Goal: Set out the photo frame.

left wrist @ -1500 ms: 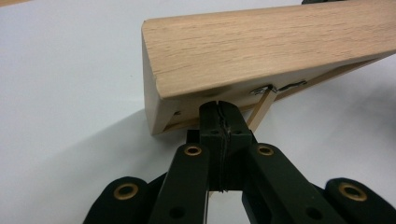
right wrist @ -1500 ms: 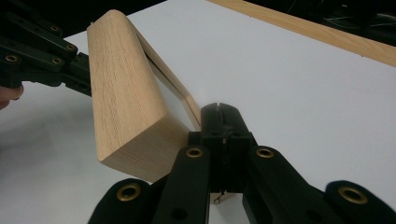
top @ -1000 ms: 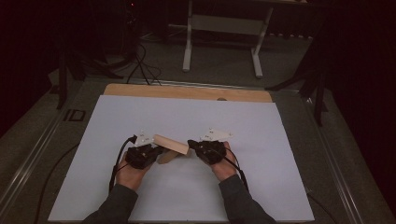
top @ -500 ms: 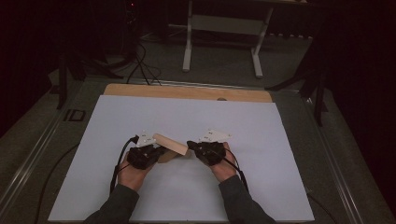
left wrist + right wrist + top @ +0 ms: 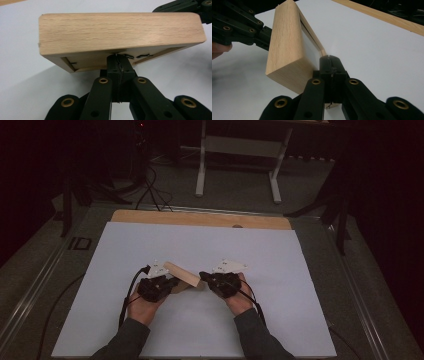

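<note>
Two grippers met at a wooden block [image 5: 181, 274] near the middle of the white table sheet [image 5: 280, 270] in the high view. The left gripper [image 5: 172, 282] sat at the block's near-left end and the right gripper [image 5: 202, 277] at its right end, with the block spanning the gap between them, tilted. Bare sheet lay open on every side of the pair: toward the wooden strip [image 5: 200, 218] at the far edge, toward both side edges, and toward the near edge between the person's sleeves. The cables trailed back along the forearms.

In the left gripper view, the left gripper [image 5: 117, 65] had its jaws pressed together on a thin lip at the lower edge of the block [image 5: 120, 31], which stood just ahead of the tips with its broad grained face toward the camera. The block's underside appeared hollow, framed by a narrow rim. White sheet was visible beneath and to both sides. The other gripper touched the block's upper right corner.

In the right gripper view, the right gripper [image 5: 330, 65] was likewise closed on the thin rim of the block [image 5: 284, 47], at its near end. The block ran away to the upper left, where the other gripper met its far side. Open sheet extended to the right up to the wooden strip [image 5: 387, 18].
</note>
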Demonstrator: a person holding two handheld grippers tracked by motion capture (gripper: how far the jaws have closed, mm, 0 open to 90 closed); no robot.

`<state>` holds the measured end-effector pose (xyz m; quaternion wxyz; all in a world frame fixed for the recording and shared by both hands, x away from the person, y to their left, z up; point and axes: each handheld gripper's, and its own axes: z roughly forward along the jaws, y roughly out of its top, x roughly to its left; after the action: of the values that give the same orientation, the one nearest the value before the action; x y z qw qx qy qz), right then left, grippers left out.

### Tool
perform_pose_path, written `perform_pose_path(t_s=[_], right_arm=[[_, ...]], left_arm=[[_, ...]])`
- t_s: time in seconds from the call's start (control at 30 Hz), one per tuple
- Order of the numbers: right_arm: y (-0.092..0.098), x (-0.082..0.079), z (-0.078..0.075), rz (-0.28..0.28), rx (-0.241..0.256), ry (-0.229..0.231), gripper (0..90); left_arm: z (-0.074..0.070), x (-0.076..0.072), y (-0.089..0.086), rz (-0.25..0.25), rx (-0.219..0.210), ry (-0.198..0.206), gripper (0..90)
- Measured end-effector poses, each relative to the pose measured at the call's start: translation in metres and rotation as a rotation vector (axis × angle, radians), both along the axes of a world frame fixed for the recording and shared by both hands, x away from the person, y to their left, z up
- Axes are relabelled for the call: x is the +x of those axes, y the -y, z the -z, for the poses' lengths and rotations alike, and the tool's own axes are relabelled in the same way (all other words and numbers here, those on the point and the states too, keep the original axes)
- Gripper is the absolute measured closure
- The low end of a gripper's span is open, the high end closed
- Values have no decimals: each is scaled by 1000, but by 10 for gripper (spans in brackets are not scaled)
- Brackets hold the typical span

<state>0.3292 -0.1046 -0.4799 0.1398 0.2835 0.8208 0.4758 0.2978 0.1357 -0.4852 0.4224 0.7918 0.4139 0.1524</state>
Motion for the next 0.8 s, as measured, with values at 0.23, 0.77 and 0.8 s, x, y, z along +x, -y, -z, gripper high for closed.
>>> perform_pose_path(t_s=[0.23,0.77,0.8], right_arm=[[-1,-1,0,-7,-2,1,898],[-3,-5,0,-20,-10,7,898],[-3,-5,-1,-21,-10,6,898]], left_arm=[[-1,-1,2,8,0,4,894],[1,-2,7,26,12,0,894],[1,-2,8,28,14,-1,894]])
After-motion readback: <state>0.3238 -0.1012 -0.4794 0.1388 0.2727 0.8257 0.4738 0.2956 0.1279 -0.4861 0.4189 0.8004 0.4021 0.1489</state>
